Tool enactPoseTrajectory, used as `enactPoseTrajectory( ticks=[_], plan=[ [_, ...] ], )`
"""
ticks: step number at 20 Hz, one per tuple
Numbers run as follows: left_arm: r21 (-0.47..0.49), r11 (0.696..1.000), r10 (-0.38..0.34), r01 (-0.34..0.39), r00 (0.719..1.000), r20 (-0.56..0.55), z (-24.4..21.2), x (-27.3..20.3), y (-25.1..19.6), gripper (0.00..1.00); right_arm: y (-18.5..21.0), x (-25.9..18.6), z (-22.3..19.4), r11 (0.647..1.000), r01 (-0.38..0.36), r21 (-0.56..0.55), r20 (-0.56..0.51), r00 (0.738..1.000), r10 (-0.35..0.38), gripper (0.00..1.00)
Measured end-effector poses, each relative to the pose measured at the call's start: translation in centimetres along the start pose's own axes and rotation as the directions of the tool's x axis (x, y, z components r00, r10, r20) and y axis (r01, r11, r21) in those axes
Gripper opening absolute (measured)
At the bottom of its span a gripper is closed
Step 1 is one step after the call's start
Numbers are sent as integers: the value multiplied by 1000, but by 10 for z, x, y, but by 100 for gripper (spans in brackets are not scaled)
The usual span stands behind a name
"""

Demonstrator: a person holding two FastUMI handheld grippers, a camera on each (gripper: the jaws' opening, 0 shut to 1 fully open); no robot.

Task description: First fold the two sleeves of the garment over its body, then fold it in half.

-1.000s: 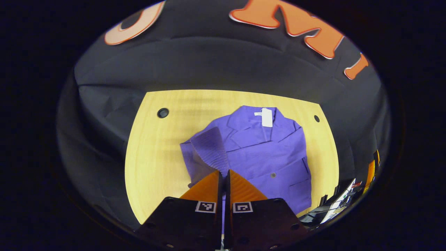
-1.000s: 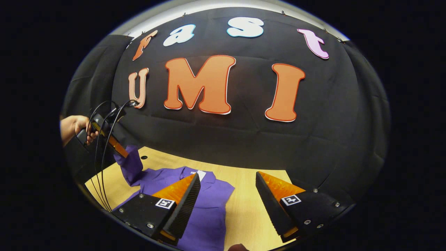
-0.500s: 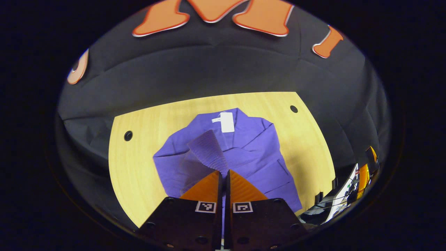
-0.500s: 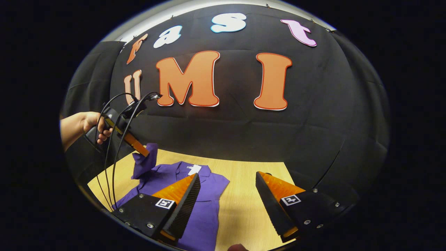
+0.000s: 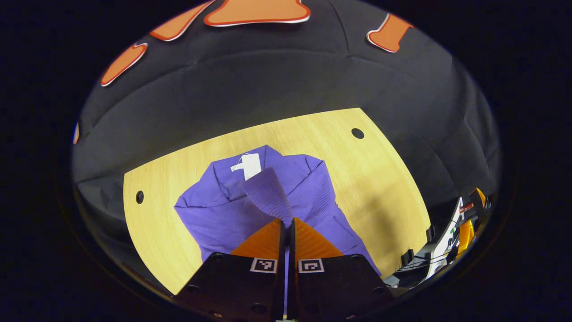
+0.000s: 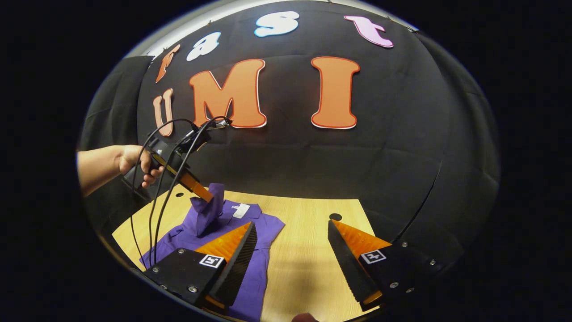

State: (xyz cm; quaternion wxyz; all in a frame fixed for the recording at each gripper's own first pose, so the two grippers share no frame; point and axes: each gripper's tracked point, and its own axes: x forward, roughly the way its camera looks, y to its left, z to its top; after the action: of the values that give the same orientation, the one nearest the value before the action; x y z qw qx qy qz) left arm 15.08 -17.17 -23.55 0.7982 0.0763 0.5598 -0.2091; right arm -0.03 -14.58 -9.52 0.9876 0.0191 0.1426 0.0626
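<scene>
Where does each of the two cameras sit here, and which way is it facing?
Left gripper view: rides on the left gripper, looking down over its fingers, shut on a lifted sleeve, at the purple garment on the wooden table.
Right gripper view: rides on the right gripper, held low with fingers apart, facing the booth wall; it also shows a hand holding the left gripper.
Shared: garment, raised sleeve, white tag, table, left gripper.
</scene>
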Motion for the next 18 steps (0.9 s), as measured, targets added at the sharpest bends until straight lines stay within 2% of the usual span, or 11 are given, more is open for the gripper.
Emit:
enactPoseTrajectory(
  ticks=[2, 5, 6, 7, 9, 12, 13, 14, 15, 18],
  plan=[
    [12, 1000, -1, 1, 1000, 20, 9, 11, -12, 5, -4, 0, -6, 1000, 2, 10, -17, 1000, -1, 95],
    [24, 999, -46, 44, 996, 72, 21, 13, -41, 16, -6, 0, -12, 1000, 6, 13, -36, 999, -5, 95],
    [30, 997, -77, 74, 992, 103, 26, 12, -52, 16, -6, 0, -14, 1000, 4, 10, -40, 999, -3, 95],
    [39, 995, -100, 95, 987, 130, 29, 7, -62, 31, -6, 1, -14, 1000, 8, 8, -44, 999, -7, 95],
    [51, 991, -132, 125, 973, 187, 35, -7, -72, 47, -5, 1, -14, 1000, 5, 7, -46, 999, -5, 95],
    [42, 992, -122, 115, 949, 291, 42, -38, -69, 69, 2, 4, -12, 1000, 3, 10, -53, 999, -2, 95],
    [31, 994, -106, 102, 934, 342, 46, -51, -62, 77, 5, 4, -11, 1000, -2, 9, -51, 999, 2, 95],
    [17, 997, -80, 80, 916, 394, 47, -63, -53, 81, 9, 5, -8, 1000, -1, 6, -44, 999, 1, 95],
    [-4, 998, -49, 57, 892, 449, 50, -77, -42, 90, 13, 6, -5, 1000, -5, 1, -35, 999, 5, 95],
    [-72, 997, 46, -6, 817, 574, 43, -128, -11, 90, 23, 7, 8, 1000, 2, -17, 5, 1000, -2, 95]
  ],
)
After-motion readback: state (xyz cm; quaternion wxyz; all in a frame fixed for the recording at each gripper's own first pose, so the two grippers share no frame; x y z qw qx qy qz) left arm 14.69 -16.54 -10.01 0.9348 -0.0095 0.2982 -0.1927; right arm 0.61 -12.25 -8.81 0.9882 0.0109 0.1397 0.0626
